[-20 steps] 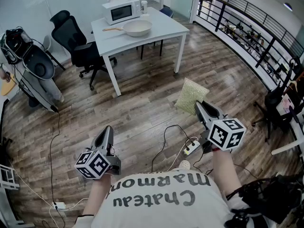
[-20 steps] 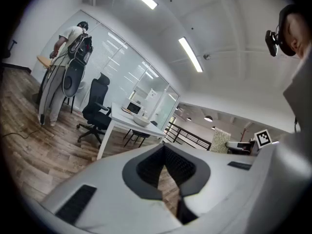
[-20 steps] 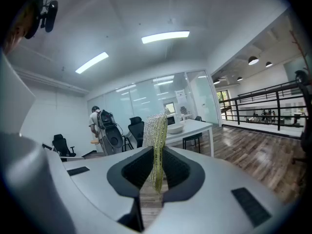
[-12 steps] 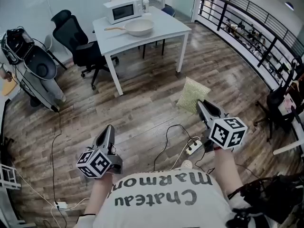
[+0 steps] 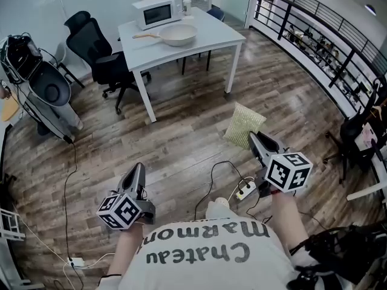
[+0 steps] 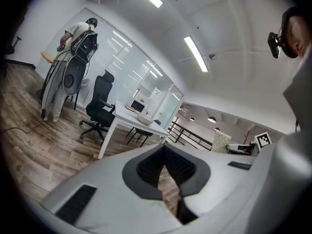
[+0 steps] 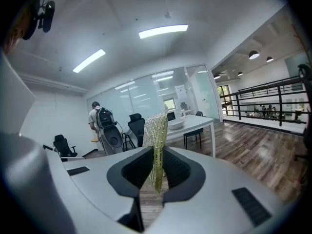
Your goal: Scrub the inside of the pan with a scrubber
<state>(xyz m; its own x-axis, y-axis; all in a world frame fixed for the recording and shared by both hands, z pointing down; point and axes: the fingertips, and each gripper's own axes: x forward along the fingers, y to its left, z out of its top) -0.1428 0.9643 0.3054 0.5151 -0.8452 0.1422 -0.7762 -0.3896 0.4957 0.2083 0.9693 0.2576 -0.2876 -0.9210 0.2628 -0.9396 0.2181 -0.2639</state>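
Count logged:
- 1 white table [image 5: 208,41]. On it: 1 pan [image 5: 177,35], 1 microwave [image 5: 158,12] and 1 small container [image 5: 184,6].
- 1 scrubber [image 5: 243,124].
- 2 grippers are counted: left gripper [image 5: 138,168] and right gripper [image 5: 253,135].
- 3 chairs are made out: 1 black office chair [image 5: 100,53] left of the table, 1 dark chair [image 5: 211,14] behind it, and 1 further chair [image 7: 63,144] seen far left in the right gripper view.
- 1 power strip [image 5: 245,190].
- 2 people: the wearer [image 5: 199,252] and 1 background person [image 7: 96,117].
- 2 ceiling light strips [image 7: 163,31] are seen in each gripper view.
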